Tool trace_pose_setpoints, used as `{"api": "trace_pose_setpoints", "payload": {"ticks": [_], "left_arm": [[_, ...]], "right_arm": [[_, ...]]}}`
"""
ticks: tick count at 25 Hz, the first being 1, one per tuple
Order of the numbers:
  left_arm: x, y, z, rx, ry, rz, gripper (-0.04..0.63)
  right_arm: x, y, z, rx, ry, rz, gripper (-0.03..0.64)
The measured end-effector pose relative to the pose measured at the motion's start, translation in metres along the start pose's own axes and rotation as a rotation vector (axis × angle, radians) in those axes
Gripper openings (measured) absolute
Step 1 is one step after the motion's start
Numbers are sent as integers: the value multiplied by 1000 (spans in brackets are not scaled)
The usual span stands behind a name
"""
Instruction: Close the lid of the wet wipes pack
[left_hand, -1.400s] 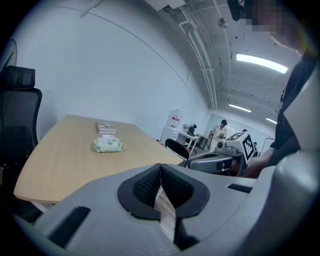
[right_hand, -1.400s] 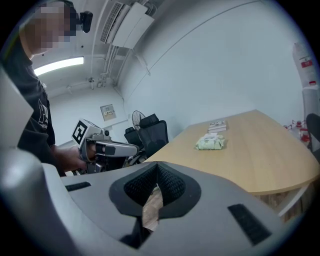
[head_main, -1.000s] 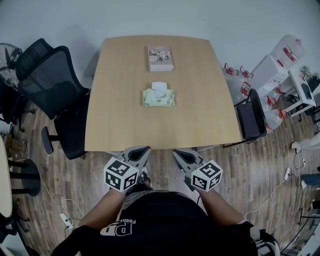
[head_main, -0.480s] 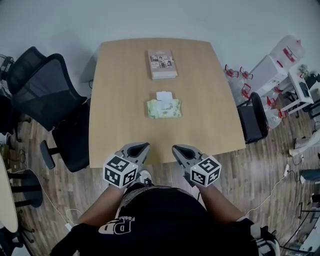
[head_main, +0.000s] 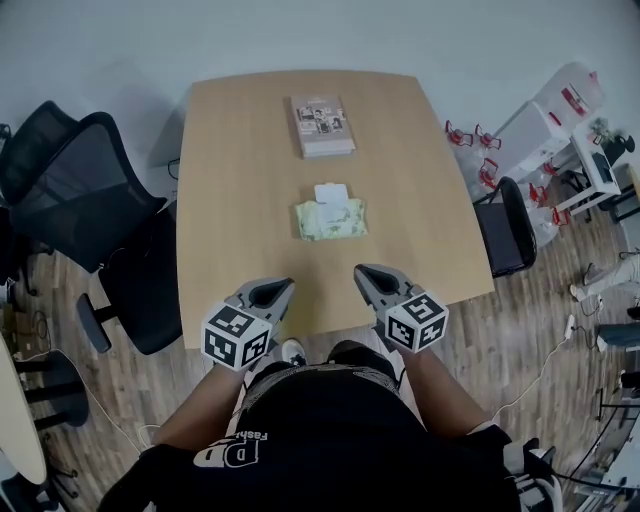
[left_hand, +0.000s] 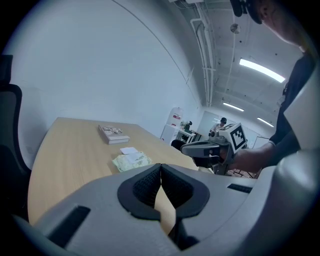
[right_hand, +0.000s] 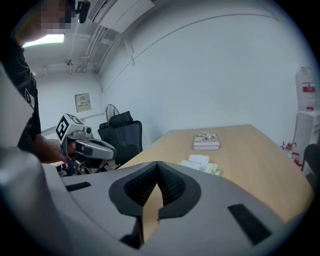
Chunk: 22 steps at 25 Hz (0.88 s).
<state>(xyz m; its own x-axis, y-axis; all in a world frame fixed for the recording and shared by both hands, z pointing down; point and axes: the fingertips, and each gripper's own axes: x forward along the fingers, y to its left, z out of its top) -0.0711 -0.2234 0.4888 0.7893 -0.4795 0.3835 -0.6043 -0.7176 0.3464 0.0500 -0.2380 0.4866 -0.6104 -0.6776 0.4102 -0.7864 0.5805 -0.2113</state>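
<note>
The wet wipes pack (head_main: 330, 219) is pale green and lies flat at the middle of the wooden table (head_main: 230, 180). Its white lid flap (head_main: 331, 192) stands open on the far side. The pack (left_hand: 131, 161) (right_hand: 202, 167) also shows in both gripper views, well ahead of the jaws. My left gripper (head_main: 271, 291) (left_hand: 160, 167) hovers over the table's near edge, left of the pack, shut and empty. At the same edge, to the pack's right, my right gripper (head_main: 369, 277) (right_hand: 157, 165) is also shut with nothing in it. Both are apart from the pack.
A book (head_main: 322, 125) lies at the far side of the table, beyond the pack. Black office chairs (head_main: 80, 190) stand at the table's left. A dark chair (head_main: 505, 235) and white cabinets (head_main: 545, 125) stand to the right, on a wood floor.
Both grippers have moved forward from in front of the table to over its near edge, closer to the pack. Their jaws stayed shut. The pack and book have not moved.
</note>
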Motion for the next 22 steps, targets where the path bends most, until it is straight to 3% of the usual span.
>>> {"api": "trace_pose_setpoints", "payload": {"ticks": [11,22], "left_arm": [[8,13,3,-22,-1,24,18],[31,39,22,-81,-47,158,18]], "right_arm": [[28,-37,15,-70,31,-21,5],[81,-95,32,-204,121,58,6]]}}
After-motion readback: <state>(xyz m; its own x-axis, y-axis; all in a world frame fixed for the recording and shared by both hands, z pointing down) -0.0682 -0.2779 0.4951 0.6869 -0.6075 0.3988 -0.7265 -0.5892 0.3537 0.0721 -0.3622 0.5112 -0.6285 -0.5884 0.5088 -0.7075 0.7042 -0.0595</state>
